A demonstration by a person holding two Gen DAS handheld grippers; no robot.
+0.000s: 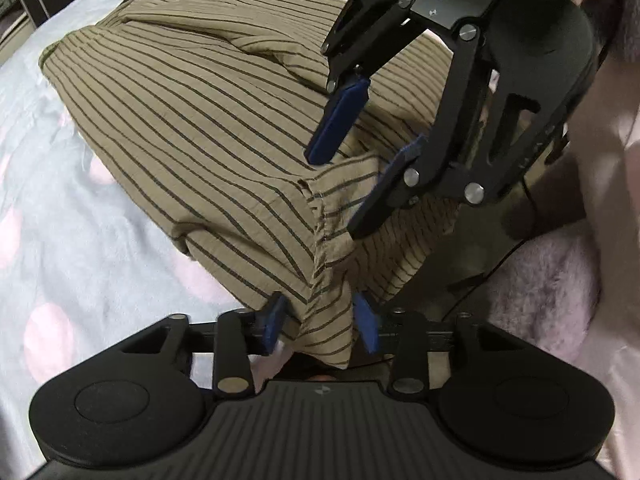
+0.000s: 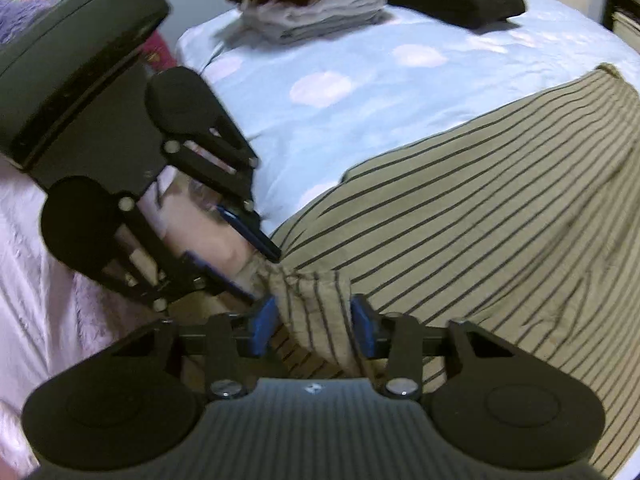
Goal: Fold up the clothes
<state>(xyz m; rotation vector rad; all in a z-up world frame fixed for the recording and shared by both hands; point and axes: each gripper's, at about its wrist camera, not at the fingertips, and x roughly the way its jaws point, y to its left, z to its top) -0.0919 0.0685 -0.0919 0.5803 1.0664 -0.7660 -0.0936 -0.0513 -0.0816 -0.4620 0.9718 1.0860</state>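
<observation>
Right tool [image 2: 314,326] clamped on striped garment [image 2: 500,216] (bunched hem), left tool [image 1: 320,322] loosely open around fabric.

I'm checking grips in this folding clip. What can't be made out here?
1. Left wrist view: whether the left gripper pinches the striped garment; cloth covers its pad faces.
2. Right wrist view: the garment's far side, cut off by the picture's right edge.
3. Right wrist view: the clothes pile at the back, blurred, top cut off.
</observation>
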